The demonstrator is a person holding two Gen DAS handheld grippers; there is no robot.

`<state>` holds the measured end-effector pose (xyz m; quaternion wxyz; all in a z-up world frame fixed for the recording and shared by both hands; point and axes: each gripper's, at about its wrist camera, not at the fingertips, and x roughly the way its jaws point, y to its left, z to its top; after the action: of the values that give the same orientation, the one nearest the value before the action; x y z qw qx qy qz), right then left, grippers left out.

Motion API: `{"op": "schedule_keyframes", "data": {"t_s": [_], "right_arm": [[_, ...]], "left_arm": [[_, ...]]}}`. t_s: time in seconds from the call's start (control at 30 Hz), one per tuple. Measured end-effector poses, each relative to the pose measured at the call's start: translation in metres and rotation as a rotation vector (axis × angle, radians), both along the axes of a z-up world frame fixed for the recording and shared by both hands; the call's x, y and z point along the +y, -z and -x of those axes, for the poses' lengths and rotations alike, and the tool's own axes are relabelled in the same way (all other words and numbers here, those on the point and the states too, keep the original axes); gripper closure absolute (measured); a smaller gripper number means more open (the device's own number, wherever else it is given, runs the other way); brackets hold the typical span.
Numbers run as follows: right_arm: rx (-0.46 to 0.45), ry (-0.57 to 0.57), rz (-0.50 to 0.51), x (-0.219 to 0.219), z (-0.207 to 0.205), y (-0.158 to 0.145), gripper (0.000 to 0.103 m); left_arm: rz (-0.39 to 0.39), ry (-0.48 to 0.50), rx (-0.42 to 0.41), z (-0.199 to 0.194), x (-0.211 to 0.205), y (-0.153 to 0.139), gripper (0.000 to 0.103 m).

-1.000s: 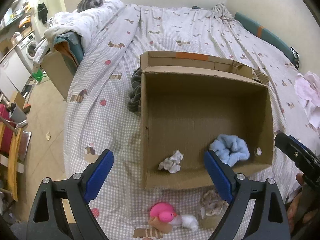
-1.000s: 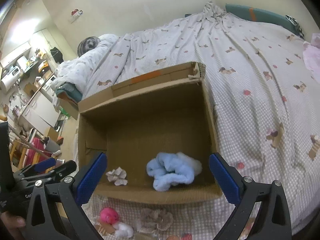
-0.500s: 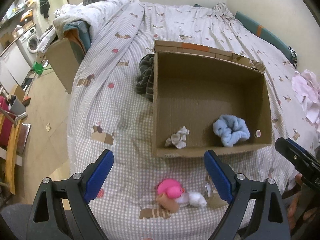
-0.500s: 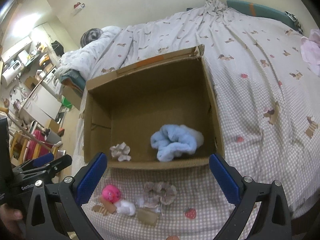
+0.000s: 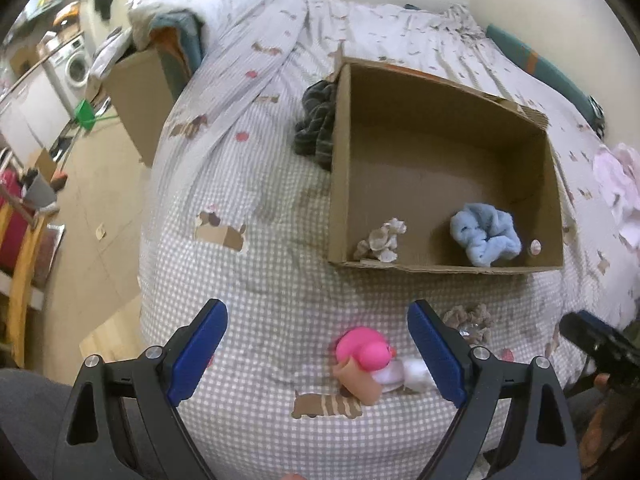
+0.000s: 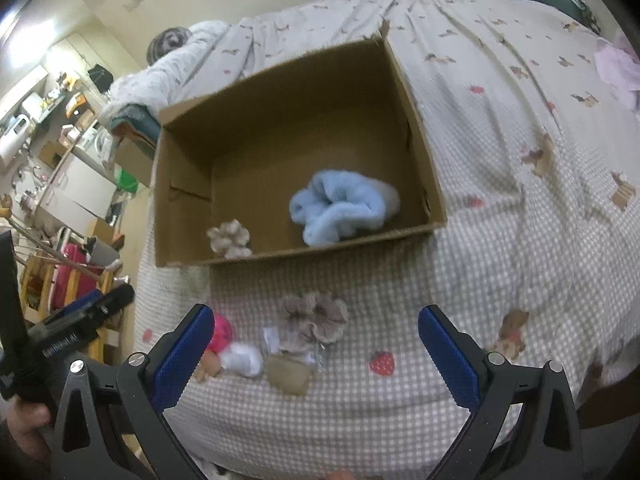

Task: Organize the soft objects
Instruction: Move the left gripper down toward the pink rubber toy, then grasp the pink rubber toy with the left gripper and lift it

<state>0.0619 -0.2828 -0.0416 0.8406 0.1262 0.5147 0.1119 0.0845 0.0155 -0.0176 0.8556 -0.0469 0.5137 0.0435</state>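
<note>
An open cardboard box [image 5: 340, 184] [image 6: 424, 160] lies on the bed. Inside it are a light blue fluffy cloth [image 5: 484, 234] [image 6: 340, 208] and a small beige scrunchie [image 5: 382, 240] [image 6: 230, 238]. On the bedspread in front of the box lie a pink-capped doll with a white pompom [image 5: 366, 358] [image 6: 228, 352] and a taupe scrunchie [image 5: 470, 318] [image 6: 314, 316]. My left gripper [image 5: 318, 352] is open and empty above the doll. My right gripper [image 6: 316, 354] is open and empty above the taupe scrunchie.
A dark striped garment [image 5: 316, 128] lies against the box's left side. A pink cloth [image 5: 618, 184] lies at the right on the bed. Bedding is piled at the head [image 5: 180, 4]. The bed's left edge drops to the floor, with another cardboard box [image 5: 140, 92] beside it.
Both grippers have pulled back from the box toward the bed's near edge. The doll and taupe scrunchie now sit between the fingers. Both stay open.
</note>
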Motion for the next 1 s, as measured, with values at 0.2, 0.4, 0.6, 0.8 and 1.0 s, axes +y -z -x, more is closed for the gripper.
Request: {"op": "schedule_keyframes", "data": {"t_s": [0.2, 0.4, 0.6, 0.8, 1.0], "right_arm": [[0.062, 0.040, -0.012, -0.008, -0.004, 0.012, 0.000], [0.121, 0.094, -0.012, -0.013, -0.017, 0.026, 0.000], [0.165, 0.068, -0.042, -0.005, -0.024, 0.036, 0.000], [0.165, 0.045, -0.042, 0.000, -0.023, 0.038, 0.000], [0.173, 0.061, -0.057, -0.008, -0.020, 0.039, 0.000]], "left_arm": [[-0.011, 0.002, 0.052, -0.001, 0.001, 0.015, 0.012], [0.022, -0.011, 0.188, -0.010, 0.005, 0.047, 0.012], [0.113, 0.001, 0.273, -0.019, -0.007, 0.074, 0.013], [0.134, 0.059, 0.340, -0.031, -0.026, 0.100, 0.016], [0.186, 0.050, 0.365, -0.041, -0.023, 0.114, 0.045]]}}
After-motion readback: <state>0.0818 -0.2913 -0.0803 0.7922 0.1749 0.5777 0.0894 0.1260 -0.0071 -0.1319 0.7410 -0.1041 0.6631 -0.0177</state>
